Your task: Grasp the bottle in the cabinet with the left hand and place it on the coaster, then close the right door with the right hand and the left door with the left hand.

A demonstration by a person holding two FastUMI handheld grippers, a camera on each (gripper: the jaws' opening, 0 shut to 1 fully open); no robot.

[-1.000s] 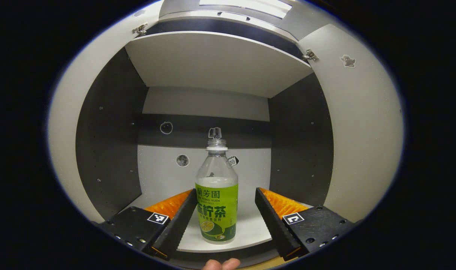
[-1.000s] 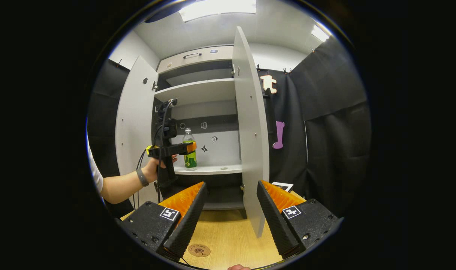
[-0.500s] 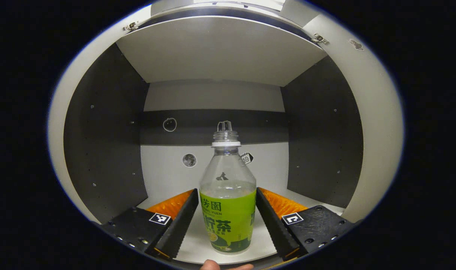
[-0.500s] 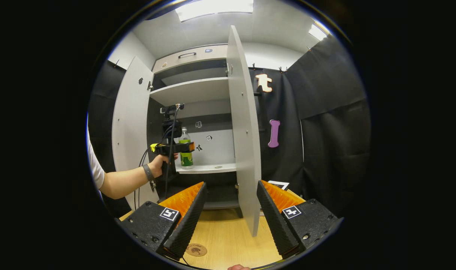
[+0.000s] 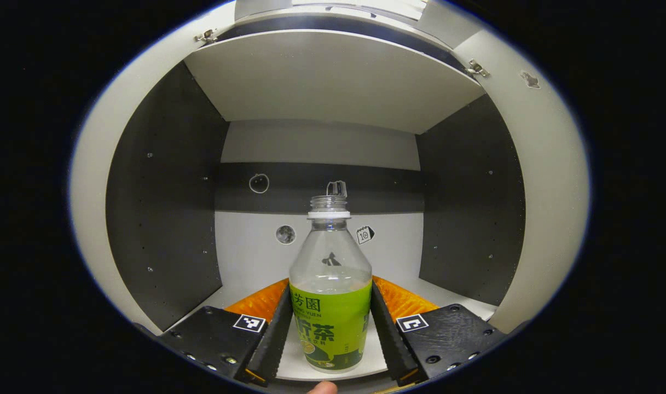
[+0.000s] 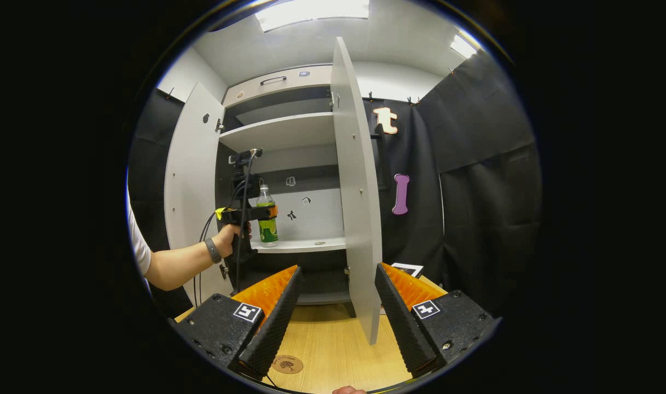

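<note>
A clear bottle [image 5: 330,306] with a green label and no cap stands upright on the cabinet's lower shelf [image 5: 245,257]. My left gripper [image 5: 329,290] has both fingers pressed against the label's sides, so it is shut on the bottle. In the right gripper view, the same left gripper [image 6: 256,213], held by a hand, clasps the bottle [image 6: 267,221] inside the cabinet. My right gripper [image 6: 335,284] is open over the wooden table, with nothing between its fingers. A round brown coaster [image 6: 288,364] lies on the table just ahead of its left finger. Both the left door [image 6: 190,180] and the right door [image 6: 354,191] stand open.
An upper shelf [image 5: 333,82] hangs above the bottle, and small stickers dot the cabinet's back wall. A person's forearm [image 6: 179,265] reaches in from the left. A small card [image 6: 408,269] lies on the table right of the right door. The wooden tabletop [image 6: 333,350] spreads before the cabinet.
My left gripper's fingers moved in around the bottle and closed onto its label. The right gripper has barely moved.
</note>
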